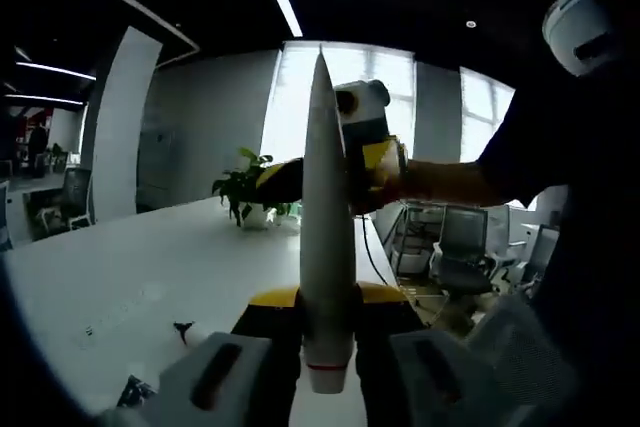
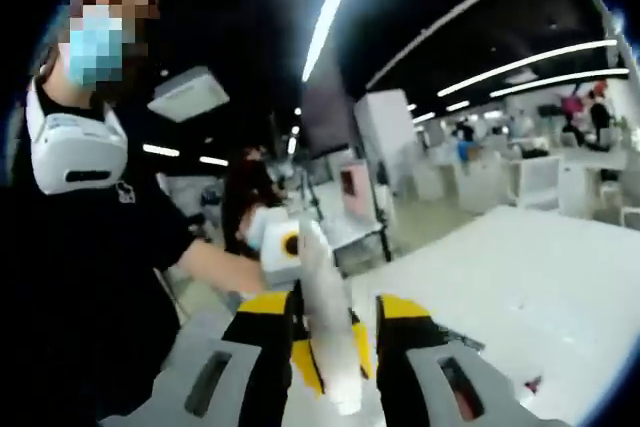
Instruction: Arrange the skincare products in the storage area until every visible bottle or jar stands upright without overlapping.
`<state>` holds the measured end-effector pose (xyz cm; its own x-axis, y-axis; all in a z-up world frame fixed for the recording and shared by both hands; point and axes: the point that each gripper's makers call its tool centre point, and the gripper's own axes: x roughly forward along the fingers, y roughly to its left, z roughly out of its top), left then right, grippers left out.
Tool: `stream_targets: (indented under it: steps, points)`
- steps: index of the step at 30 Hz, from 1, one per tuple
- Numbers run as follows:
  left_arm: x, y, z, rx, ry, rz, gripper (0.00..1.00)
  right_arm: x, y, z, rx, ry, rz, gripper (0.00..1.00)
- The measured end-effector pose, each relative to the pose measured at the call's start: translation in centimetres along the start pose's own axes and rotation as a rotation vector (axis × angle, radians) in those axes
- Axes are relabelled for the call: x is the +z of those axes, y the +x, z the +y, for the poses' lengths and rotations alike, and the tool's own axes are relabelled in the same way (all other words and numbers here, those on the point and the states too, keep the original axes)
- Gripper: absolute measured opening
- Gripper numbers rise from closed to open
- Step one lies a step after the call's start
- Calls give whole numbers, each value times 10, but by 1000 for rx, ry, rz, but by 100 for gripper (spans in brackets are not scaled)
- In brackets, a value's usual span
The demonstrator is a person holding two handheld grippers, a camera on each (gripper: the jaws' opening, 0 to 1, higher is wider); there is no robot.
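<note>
While the left gripper (image 1: 328,342) looks along its jaws, they sit narrow, clamped on a tall pale tube (image 1: 326,217) standing up from between them, cap end near. Beyond: white table (image 1: 130,277), potted plant (image 1: 248,187), right gripper (image 1: 368,152) w/ person's hand.

Right gripper view: right gripper (image 2: 335,347) jaws narrow, pinching same tube (image 2: 325,297); left gripper (image 2: 280,242) just behind, white table (image 2: 520,267) at right.

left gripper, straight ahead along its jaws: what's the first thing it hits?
Likely the right gripper, which sits just behind the tip of the white tube held in the left gripper. Depth is unclear; it may pass beside it. The potted plant on the white table lies off-line.
</note>
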<state>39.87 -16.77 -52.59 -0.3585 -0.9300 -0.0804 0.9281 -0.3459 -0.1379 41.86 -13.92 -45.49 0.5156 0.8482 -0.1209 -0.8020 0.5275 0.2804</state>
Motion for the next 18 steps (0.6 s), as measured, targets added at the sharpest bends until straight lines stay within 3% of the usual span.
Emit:
stream_targets:
  steps: [3,8,14,18]
  points:
    - [2,2,-2,-10,2,-9,19,-4,3,3,23,-69,70,20]
    - [3,4,-2,-8,14,-3,20,-6,1,-2,14,-111,98,10]
    - [4,7,-3,-8,11,-11,20,-23,3,-4,4,-150,166,16]
    - [6,7,0,-2,12,-14,20,-21,2,-9,-13,-189,126,9]
